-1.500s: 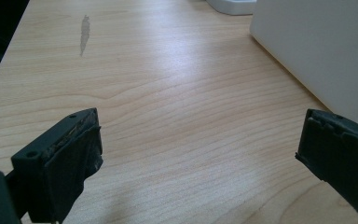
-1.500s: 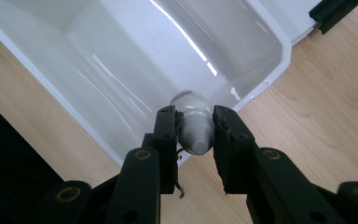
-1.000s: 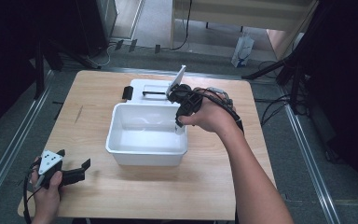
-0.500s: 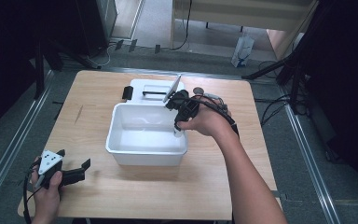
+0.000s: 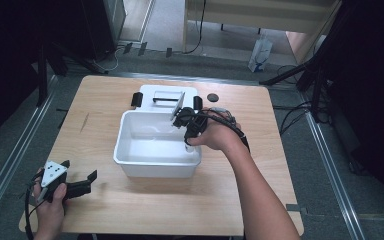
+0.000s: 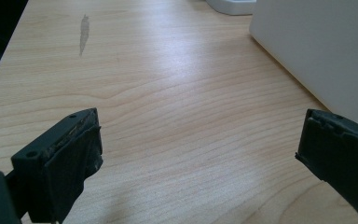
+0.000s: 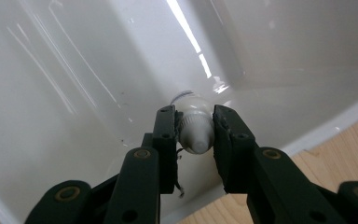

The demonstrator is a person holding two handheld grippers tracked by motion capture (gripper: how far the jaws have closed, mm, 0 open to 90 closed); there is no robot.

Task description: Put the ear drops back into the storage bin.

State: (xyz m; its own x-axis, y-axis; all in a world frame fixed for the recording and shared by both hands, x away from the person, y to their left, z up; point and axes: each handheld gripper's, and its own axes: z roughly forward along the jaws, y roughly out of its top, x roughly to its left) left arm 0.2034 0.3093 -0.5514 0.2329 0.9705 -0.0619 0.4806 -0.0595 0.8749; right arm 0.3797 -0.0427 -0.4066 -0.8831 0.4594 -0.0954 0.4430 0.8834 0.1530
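A white plastic tub (image 5: 156, 169) stands in the middle of the wooden table (image 5: 260, 165). My right gripper (image 5: 190, 141) reaches down over the tub's right rim, shut on a small white capped bottle (image 5: 190, 148). In the right gripper view the bottle (image 7: 195, 134) is pinched at its neck between the jaws of the right gripper (image 7: 195, 127), its clear body pointing down at the tub's floor (image 7: 88, 84). My left gripper (image 5: 78, 186) rests open near the table's front left corner. Nothing lies between the jaws of the left gripper (image 6: 200, 149), which hang just over bare wood.
The tub's white lid (image 5: 156, 91) with black clips lies flat behind it. A small black disc (image 5: 212, 97) sits at the back right. The tub's outer wall (image 6: 317, 51) rises to the right of the left gripper. A dark streak (image 6: 84, 28) marks the wood.
The right hand has drawn back toward the near right corner of the tub and lowered the bottle inside it. The left gripper has stayed put.
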